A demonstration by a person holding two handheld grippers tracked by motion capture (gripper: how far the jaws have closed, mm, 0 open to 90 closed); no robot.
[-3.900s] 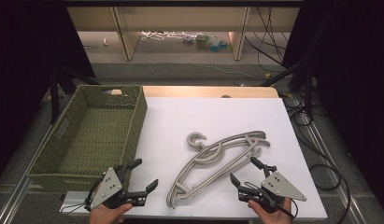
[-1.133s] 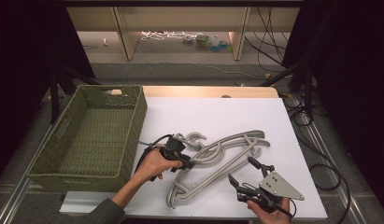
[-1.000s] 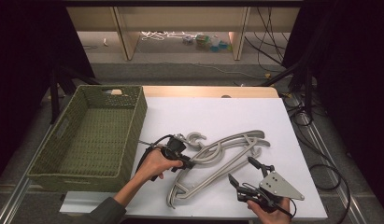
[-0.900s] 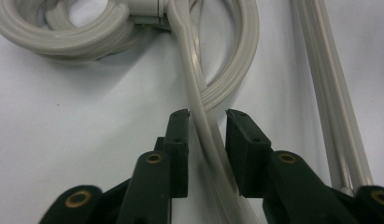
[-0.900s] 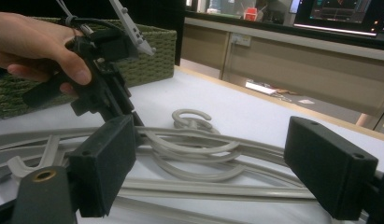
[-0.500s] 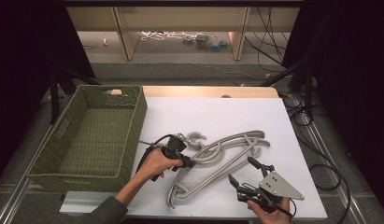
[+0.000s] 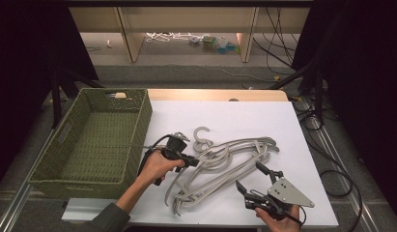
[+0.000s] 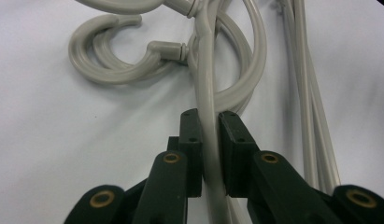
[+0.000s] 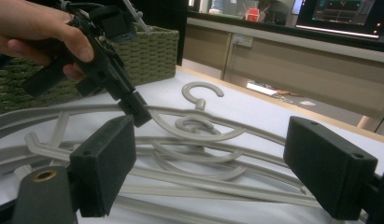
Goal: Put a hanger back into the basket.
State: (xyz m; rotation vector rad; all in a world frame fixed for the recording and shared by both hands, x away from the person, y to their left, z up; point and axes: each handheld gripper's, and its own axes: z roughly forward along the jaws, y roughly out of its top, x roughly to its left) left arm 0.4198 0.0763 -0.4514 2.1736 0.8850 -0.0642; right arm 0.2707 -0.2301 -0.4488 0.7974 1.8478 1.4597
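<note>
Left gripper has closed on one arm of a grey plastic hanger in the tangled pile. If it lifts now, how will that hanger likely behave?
The hanger looks like thin moulded plastic, so probably light and fairly stiff. The left gripper clamps one arm off-centre, so it would likely swing or tilt. Its hook and arms interlace with the other hangers, which may drag along.

Green woven basket [image 7: 94, 137] sits at the left edge of the white surface [image 7: 244, 116], its right wall along the white sheet's left border, and has a cut-out handle slot in its far wall and another in its left wall. Past the surface's far edge from the basket: bare wood strip [image 7: 210, 94], then floor with pale wooden shelf uprights [image 7: 128, 34], a tangle of white cable [image 7: 169, 36] and small coloured items [image 7: 215, 43] between them. Black cables [image 7: 331, 169] run down the floor right of the surface, opposite side from the basket. Monitor [image 9: 348, 14] lit on the counter well behind the basket in the right gripper view.
</note>
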